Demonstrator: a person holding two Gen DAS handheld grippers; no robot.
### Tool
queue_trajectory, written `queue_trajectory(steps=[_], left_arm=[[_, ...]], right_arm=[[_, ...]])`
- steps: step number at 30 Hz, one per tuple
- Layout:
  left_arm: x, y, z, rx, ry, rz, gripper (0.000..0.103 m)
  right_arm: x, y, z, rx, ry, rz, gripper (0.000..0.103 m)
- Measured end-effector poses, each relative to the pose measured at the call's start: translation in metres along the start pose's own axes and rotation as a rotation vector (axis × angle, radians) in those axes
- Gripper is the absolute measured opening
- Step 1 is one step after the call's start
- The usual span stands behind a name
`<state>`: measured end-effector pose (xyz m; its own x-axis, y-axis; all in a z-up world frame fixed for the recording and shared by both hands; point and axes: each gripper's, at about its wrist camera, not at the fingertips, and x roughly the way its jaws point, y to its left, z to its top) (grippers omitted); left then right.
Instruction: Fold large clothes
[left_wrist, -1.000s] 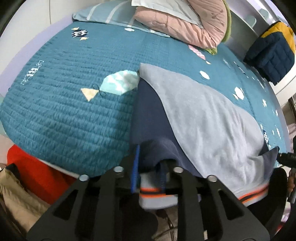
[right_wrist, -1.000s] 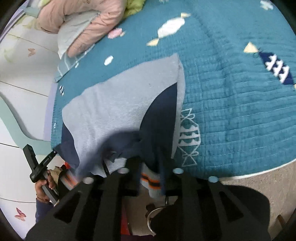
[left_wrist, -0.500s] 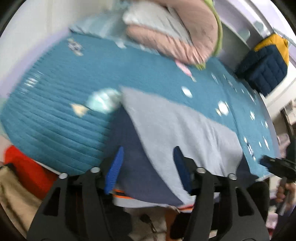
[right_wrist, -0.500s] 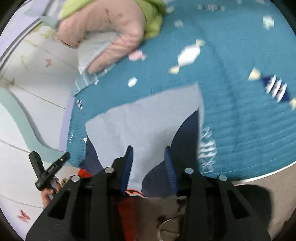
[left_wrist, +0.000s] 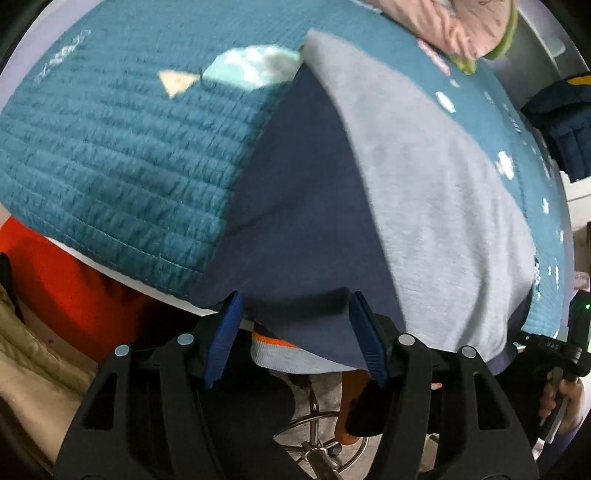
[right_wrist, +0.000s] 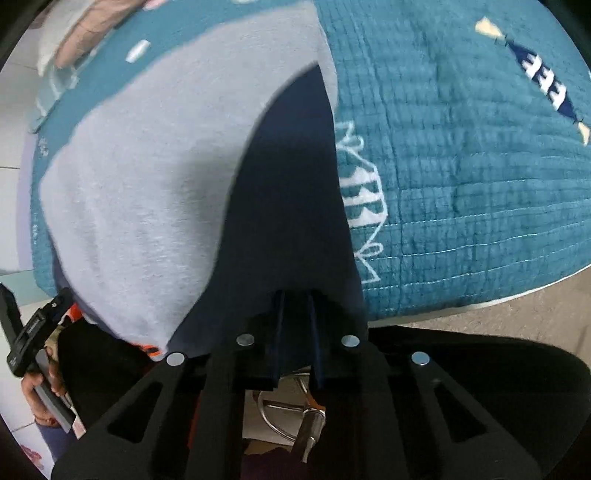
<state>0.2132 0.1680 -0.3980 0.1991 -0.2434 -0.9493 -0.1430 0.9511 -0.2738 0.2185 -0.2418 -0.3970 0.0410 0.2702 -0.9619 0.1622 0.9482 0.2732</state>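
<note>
Basically the grey-and-navy knit sweatshirt (left_wrist: 424, 184) is limp and droopy: pinch its navy hem at frame bottom, where the left gripper (left_wrist: 295, 336) gapes wide and the right gripper (right_wrist: 295, 332), just closing, is nearly shut on that hem.

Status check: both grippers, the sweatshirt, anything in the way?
Left gripper open at the sweatshirt hem. Right gripper just closing on its navy edge. Sweatshirt flat on teal quilt, hem overhanging. Nothing blocking.

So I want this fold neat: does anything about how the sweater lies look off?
Yes. The sweater lies askew on the bedspread, and its striped hem hangs over the bed's edge. The left gripper stands open around the hem; the right gripper, jaws just closing, is nearly shut at the navy edge.
</note>
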Motion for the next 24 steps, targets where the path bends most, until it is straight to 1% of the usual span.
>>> queue_trajectory(steps=[2, 4, 6, 7, 8, 9, 10, 11, 12, 13, 14, 15, 16, 17, 18, 20, 21, 22, 24], left_arm=[[-0.02, -0.001, 0.002, 0.011, -0.043, -0.032, 0.061], [-0.035, -0.005, 0.005, -0.018, -0.092, -0.07, 0.061], [-0.043, -0.018, 0.012, -0.029, -0.124, -0.14, 0.061], [-0.043, -0.027, 0.016, -0.012, -0.126, -0.158, 0.062], [-0.041, -0.039, 0.02, 0.016, -0.124, -0.16, 0.062], [-0.036, -0.051, 0.024, 0.047, -0.12, -0.159, 0.062], [-0.032, -0.059, 0.026, 0.065, -0.114, -0.165, 0.062], [-0.024, -0.068, 0.029, 0.082, -0.1, -0.173, 0.062], [-0.012, -0.073, 0.032, 0.091, -0.072, -0.16, 0.062], [-0.002, -0.074, 0.037, 0.099, -0.042, -0.141, 0.062], [0.014, -0.071, 0.039, 0.097, -0.002, -0.091, 0.062], [0.024, -0.066, 0.041, 0.078, 0.016, -0.051, 0.062], [0.032, -0.055, 0.04, 0.05, 0.025, -0.053, 0.059], [0.033, -0.046, 0.039, 0.027, 0.011, -0.099, 0.059], [0.031, -0.04, 0.039, 0.019, 0.002, -0.119, 0.058], [0.03, -0.034, 0.04, 0.023, 0.007, -0.132, 0.049], [0.029, -0.03, 0.041, 0.019, 0.01, -0.148, 0.048], [0.028, -0.026, 0.041, 0.013, 0.012, -0.163, 0.047], [0.026, -0.017, 0.042, -0.007, 0.009, -0.199, 0.046]], right_arm=[[-0.021, 0.013, 0.004, -0.043, -0.065, 0.029, 0.016], [-0.037, 0.031, 0.017, -0.074, -0.125, 0.085, 0.016], [-0.043, 0.045, 0.032, -0.094, -0.177, 0.125, 0.016], [-0.042, 0.051, 0.042, -0.088, -0.2, 0.135, 0.016], [-0.037, 0.056, 0.053, -0.069, -0.209, 0.143, 0.016], [-0.033, 0.054, 0.06, -0.061, -0.207, 0.145, 0.016], [-0.022, 0.055, 0.072, -0.046, -0.193, 0.126, 0.016], [-0.013, 0.048, 0.077, -0.03, -0.169, 0.117, 0.016], [-0.004, 0.04, 0.082, -0.012, -0.133, 0.103, 0.015], [0.012, 0.03, 0.09, 0.007, -0.1, 0.065, 0.007], [0.021, 0.021, 0.096, 0.018, -0.079, 0.057, 0.0], [0.027, 0.013, 0.1, 0.039, -0.063, 0.085, 0.0], [0.03, 0.007, 0.104, 0.06, -0.055, 0.109, 0.0], [0.03, 0.003, 0.107, 0.07, -0.054, 0.122, 0.0], [0.028, 0.002, 0.11, 0.06, -0.07, 0.1, 0.0], [0.027, 0.002, 0.114, 0.048, -0.092, 0.07, 0.0], [0.028, 0.001, 0.114, 0.06, -0.097, 0.07, 0.0], [0.027, 0.0, 0.116, 0.074, -0.12, 0.06, 0.0], [0.025, 0.003, 0.117, 0.077, -0.14, 0.037, 0.0]])
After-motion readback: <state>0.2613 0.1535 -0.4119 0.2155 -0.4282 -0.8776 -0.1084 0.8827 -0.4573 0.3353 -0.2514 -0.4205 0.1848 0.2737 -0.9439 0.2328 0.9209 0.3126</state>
